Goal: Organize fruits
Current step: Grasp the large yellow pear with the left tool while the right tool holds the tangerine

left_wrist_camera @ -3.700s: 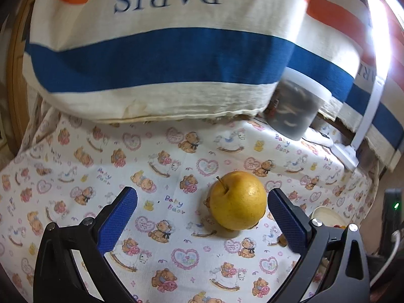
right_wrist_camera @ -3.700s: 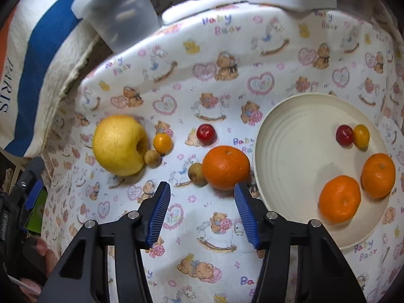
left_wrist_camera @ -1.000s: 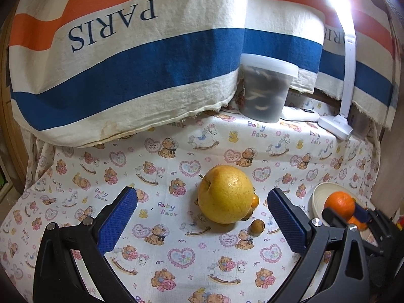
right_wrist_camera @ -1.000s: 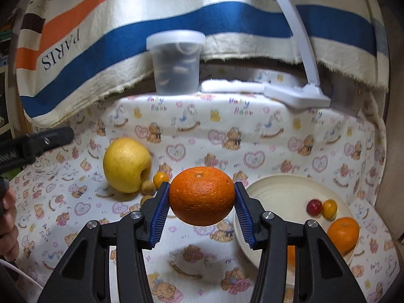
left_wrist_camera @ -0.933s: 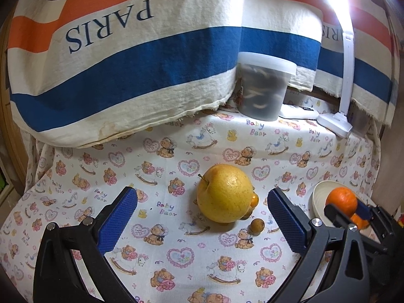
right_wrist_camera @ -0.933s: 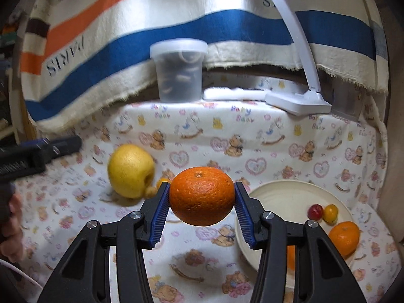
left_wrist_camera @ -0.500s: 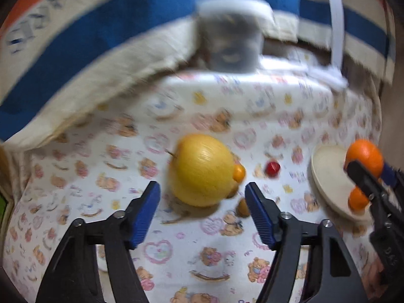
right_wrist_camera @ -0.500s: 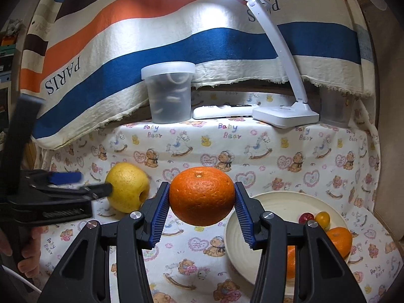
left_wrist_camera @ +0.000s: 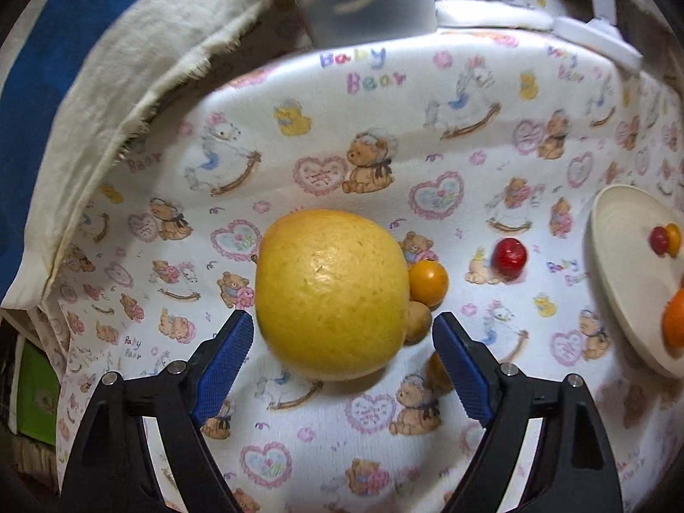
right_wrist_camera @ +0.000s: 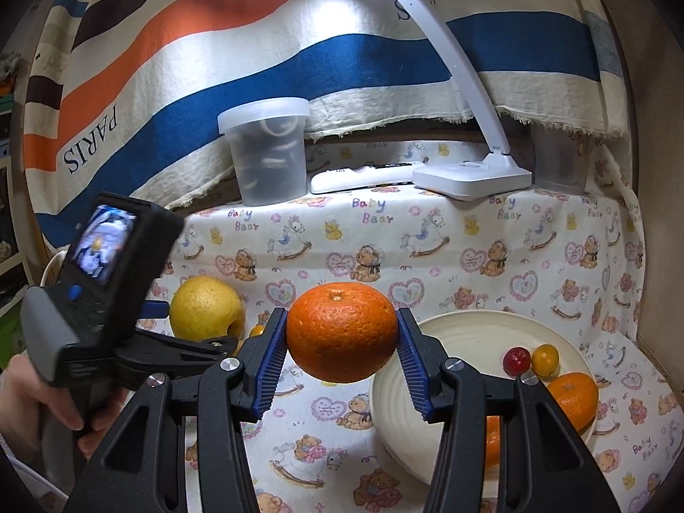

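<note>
My left gripper (left_wrist_camera: 340,352) is open, its blue pads on either side of a large yellow pear (left_wrist_camera: 331,293) on the bear-print cloth, not touching it. A small orange fruit (left_wrist_camera: 428,282), a brown one (left_wrist_camera: 417,322) and a red cherry tomato (left_wrist_camera: 508,256) lie right of the pear. My right gripper (right_wrist_camera: 340,361) is shut on an orange (right_wrist_camera: 340,331), held in the air left of the cream plate (right_wrist_camera: 466,342). The plate holds a red (right_wrist_camera: 516,359) and a yellow tomato (right_wrist_camera: 545,359) and other oranges (right_wrist_camera: 573,397). The left gripper also shows in the right wrist view (right_wrist_camera: 149,342).
A lidded plastic tub (right_wrist_camera: 267,154), a white remote (right_wrist_camera: 363,177) and a white desk lamp (right_wrist_camera: 470,177) stand at the back. A striped PARIS cloth (right_wrist_camera: 171,85) hangs behind. A grey cup (right_wrist_camera: 560,162) is at the back right.
My left gripper has moved down and forward onto the pear and its jaws have narrowed. My right gripper has lifted the orange and holds it steady by the plate.
</note>
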The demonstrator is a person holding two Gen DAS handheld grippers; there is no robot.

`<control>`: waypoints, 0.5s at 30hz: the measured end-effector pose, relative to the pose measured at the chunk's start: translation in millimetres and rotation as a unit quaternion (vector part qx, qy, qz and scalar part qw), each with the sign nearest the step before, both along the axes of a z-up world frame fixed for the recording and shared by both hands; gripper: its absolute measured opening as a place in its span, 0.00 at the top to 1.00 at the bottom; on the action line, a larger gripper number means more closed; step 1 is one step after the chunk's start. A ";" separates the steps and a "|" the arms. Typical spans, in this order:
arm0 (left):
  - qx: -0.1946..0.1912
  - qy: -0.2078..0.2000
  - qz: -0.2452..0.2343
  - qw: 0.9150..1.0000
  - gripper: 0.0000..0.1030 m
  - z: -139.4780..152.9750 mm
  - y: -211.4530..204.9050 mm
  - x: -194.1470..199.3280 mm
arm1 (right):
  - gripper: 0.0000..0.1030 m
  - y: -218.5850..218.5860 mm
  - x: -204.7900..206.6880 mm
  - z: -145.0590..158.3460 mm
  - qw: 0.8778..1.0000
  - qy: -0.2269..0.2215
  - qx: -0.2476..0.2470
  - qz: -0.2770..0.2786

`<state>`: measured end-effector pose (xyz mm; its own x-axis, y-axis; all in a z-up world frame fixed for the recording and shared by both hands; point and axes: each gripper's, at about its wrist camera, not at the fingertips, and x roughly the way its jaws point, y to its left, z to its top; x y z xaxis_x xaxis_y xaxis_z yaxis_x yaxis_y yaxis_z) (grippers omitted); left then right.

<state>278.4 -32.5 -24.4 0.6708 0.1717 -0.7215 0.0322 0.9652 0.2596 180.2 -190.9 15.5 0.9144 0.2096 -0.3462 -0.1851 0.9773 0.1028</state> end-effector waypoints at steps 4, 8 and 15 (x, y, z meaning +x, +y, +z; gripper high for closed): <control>-0.011 -0.004 0.008 1.000 0.21 -3.0 7.1 4.3 | 0.50 -0.1 0.5 -0.1 1.000 0.001 0.001 0.000; -0.029 -0.007 0.005 1.000 0.31 -2.4 16.5 3.1 | 0.50 0.6 1.6 -2.2 1.000 0.007 0.007 0.002; -0.057 0.010 0.008 0.998 0.32 9.5 31.6 -2.2 | 0.50 2.4 -1.4 -0.9 1.000 0.002 0.002 0.006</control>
